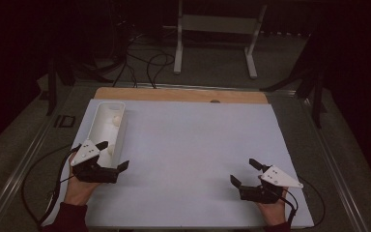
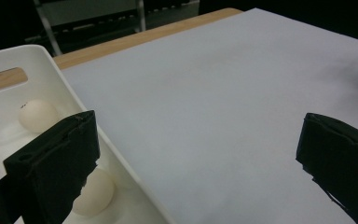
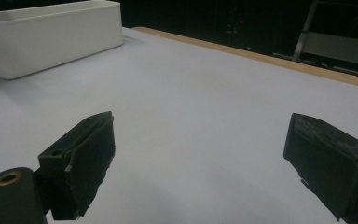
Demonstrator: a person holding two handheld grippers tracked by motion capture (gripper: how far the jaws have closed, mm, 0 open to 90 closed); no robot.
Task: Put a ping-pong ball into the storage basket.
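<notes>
Since the pale, smooth, round eggs [image 2: 93,195] in the long white plastic bin [image 2: 51,74] look fragile and slippery, a gentle mid-body grip is advised; left tool [image 1: 110,155] and right tool [image 1: 244,172] are held apart, empty.

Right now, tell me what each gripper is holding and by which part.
Nothing is held. The left gripper hangs open by the long white plastic bin with pale balls; the right gripper is open over bare white sheet.

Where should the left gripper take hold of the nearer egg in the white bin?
Judging by its pose, grip the nearer egg across its rounded sides from above: the white bin walls block any sideways approach. The left gripper is already open beside it.
</notes>
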